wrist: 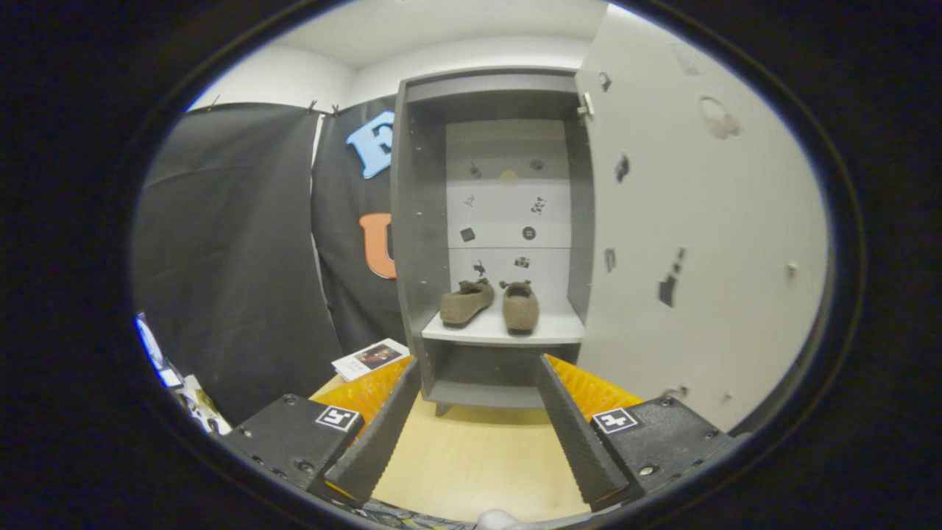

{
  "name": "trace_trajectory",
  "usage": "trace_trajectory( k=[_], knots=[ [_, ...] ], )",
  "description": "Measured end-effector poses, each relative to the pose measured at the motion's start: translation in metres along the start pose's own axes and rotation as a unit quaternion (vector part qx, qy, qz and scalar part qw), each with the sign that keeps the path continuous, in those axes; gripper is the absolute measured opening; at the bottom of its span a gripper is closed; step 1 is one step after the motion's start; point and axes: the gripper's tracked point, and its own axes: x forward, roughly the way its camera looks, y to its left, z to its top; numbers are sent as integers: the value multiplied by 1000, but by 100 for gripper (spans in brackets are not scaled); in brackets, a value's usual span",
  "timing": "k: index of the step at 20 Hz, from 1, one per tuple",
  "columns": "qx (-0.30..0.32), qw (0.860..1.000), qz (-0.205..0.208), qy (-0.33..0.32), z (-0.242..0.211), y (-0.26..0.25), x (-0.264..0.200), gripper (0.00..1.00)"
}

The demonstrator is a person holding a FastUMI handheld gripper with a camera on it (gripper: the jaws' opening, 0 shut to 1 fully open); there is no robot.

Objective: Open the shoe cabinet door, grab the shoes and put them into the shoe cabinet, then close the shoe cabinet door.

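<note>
Shoes (493,304) found as a pair inside the cabinet (419,221), centre of the frame, well beyond the fingers.

Nearest, at the bottom of the frame: held the gripper (478,362) wide open, fingers (383,434) spread apart and gripping nothing. Saw only pale wooden floor (471,456) between them. Noted a square marker on each black block at the finger bases, lower left and lower right.

Just past the left fingertip, lower left of centre: spotted a small printed card (370,358) lying flat on the wood, near the cabinet's foot.

Beyond the fingertips, centre frame: faced the grey cabinet straight on, standing upright on the wooden floor. Found its door (699,221) swung fully open to the right, taking up most of the right half of the frame, inner face pale and dotted with small dark marks. Made out a hinge (586,107) at the door's upper corner, upper right of centre.

Inside, just below mid-frame: saw a pale shelf (559,329) carrying both brown shoes. Found the left shoe (467,302) turned at an angle, toe toward the lower left. Found the right shoe (520,307) pointing straight out toward the fingers. Noted them close together, heels nearest, apparently just apart. Saw a shadowed lower compartment (486,368) under the shelf, nothing made out in it.

Farther back, upper centre: made out the back panel (508,213), pale, scattered with small dark stickers.

Farthest, left half of the frame: saw black cloth (221,258) hanging beside the cabinet, with white wall (294,73) above it at upper left.
</note>
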Motion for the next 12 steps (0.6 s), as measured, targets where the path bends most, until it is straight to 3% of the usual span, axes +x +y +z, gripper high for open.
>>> trace_trajectory(
  k=[5, 12],
  knots=[
    [13, 998, -43, -34, 7, -64, -85, 100],
    [27, 993, -104, -54, 14, -174, -139, 100]
  ],
)
